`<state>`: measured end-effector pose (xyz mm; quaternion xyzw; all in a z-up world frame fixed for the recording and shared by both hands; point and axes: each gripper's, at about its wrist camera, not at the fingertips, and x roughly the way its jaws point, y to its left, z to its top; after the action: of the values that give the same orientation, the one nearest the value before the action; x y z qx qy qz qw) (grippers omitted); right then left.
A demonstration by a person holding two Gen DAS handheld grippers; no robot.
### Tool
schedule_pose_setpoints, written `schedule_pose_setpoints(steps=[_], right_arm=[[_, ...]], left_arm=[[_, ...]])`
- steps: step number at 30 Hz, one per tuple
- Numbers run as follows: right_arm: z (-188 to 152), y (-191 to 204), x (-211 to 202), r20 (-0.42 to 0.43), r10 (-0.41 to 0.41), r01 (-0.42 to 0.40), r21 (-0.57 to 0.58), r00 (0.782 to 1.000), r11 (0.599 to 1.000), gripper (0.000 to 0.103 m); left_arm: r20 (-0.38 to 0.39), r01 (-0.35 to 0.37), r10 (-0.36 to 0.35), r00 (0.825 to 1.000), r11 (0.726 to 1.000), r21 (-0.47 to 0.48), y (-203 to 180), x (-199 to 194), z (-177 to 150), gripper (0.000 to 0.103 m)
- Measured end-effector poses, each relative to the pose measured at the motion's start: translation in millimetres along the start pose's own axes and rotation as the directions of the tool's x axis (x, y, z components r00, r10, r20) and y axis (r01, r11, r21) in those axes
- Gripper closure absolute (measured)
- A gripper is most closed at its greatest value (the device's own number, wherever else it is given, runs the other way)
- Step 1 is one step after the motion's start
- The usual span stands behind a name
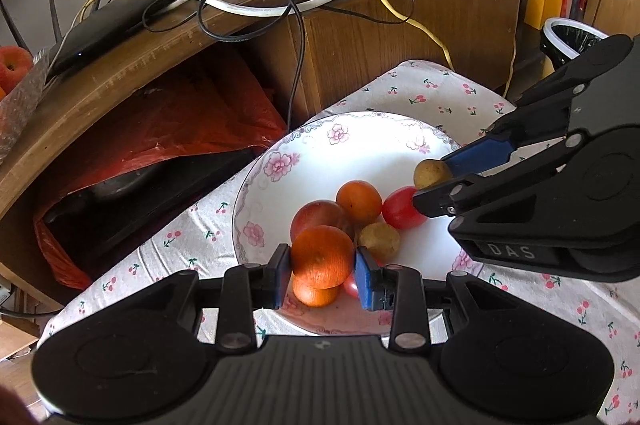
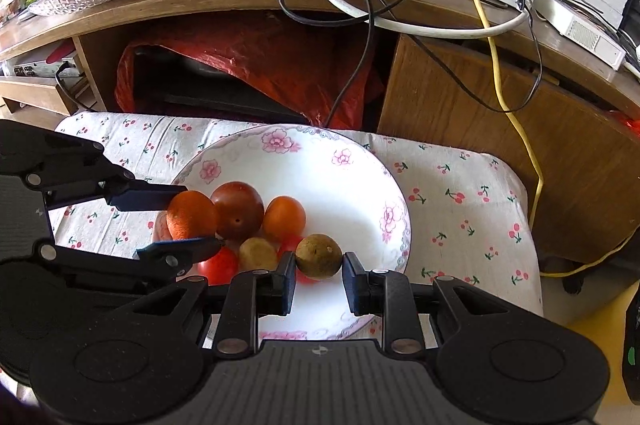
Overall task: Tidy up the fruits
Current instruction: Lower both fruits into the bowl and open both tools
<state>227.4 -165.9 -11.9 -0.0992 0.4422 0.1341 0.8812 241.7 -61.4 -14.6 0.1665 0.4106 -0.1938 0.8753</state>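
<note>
Left wrist view: the left gripper (image 1: pixel 322 267) pinches a round orange tangerine (image 1: pixel 322 256) between both blue pads, above the white floral-rimmed plate (image 1: pixel 320 161). Right wrist view: the right gripper (image 2: pixel 319 275) brackets a small round brown fruit (image 2: pixel 319 256) over that plate; its left pad touches, its right pad stands just apart.

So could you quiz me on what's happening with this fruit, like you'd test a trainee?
1. What does the left gripper hold in its jaws?
A. an orange
B. a banana
C. a lemon
2. True or false: the flowered plate has nothing on it.
3. Fill in: the fruit between the jaws of the right gripper is ____ in colour.

Key: 1 A. 2 False; several fruits lie on it. 3 Brown.
</note>
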Motion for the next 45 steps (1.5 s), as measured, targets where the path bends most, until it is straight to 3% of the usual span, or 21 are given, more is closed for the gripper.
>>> schedule_pose_setpoints(steps=[27, 45], right_arm=[[9, -21, 23, 0.052, 0.028, -0.031, 0.057, 0.998, 0.998, 0.082], [5, -29, 26, 0.068, 0.034, -0.04, 0.1, 0.997, 0.994, 0.076]], left_arm=[[0.034, -0.01, 0.012, 0.999, 0.999, -0.037, 13, 21, 24, 0.061], [0.046, -0.029, 0.03, 0.998, 0.999, -0.043, 18, 32, 38, 0.06]])
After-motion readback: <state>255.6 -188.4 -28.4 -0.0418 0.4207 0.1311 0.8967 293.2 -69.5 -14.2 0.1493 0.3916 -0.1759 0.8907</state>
